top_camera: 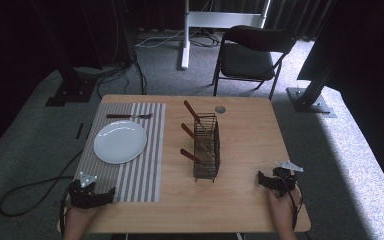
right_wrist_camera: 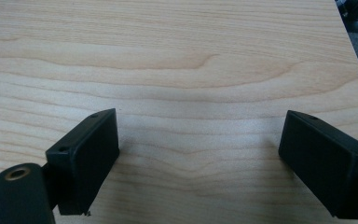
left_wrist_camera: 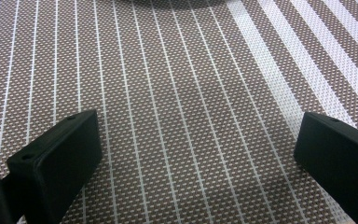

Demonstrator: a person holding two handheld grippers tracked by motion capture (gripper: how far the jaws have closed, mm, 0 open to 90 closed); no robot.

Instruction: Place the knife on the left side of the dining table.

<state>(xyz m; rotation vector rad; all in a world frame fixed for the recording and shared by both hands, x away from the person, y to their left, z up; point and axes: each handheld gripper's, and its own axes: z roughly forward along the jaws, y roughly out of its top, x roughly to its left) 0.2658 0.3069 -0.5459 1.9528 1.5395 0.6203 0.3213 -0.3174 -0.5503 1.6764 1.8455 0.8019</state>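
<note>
My left gripper (top_camera: 109, 192) rests at the near left of the wooden table (top_camera: 245, 130), over the front edge of a brown-and-white striped placemat (top_camera: 145, 165). Its jaws stand wide apart with only the placemat (left_wrist_camera: 186, 116) weave between them, so the left gripper (left_wrist_camera: 196, 154) is open. At the near right, my right gripper (top_camera: 261, 178) lies on bare wood. The right gripper (right_wrist_camera: 198, 154) is open too, nothing between its fingers. A white plate (top_camera: 120, 141) sits on the placemat, a fork (top_camera: 129, 116) beyond it. A wire rack (top_camera: 206, 146) mid-table holds three brown-handled utensils (top_camera: 192, 113).
A small round grey disc (top_camera: 220, 109) lies near the table's far edge. Behind the table stand a black folding chair (top_camera: 250, 55) and a white stand (top_camera: 185, 35). Cables (top_camera: 25, 195) trail on the grey carpet at the left. Bare wood lies between the rack and the right gripper.
</note>
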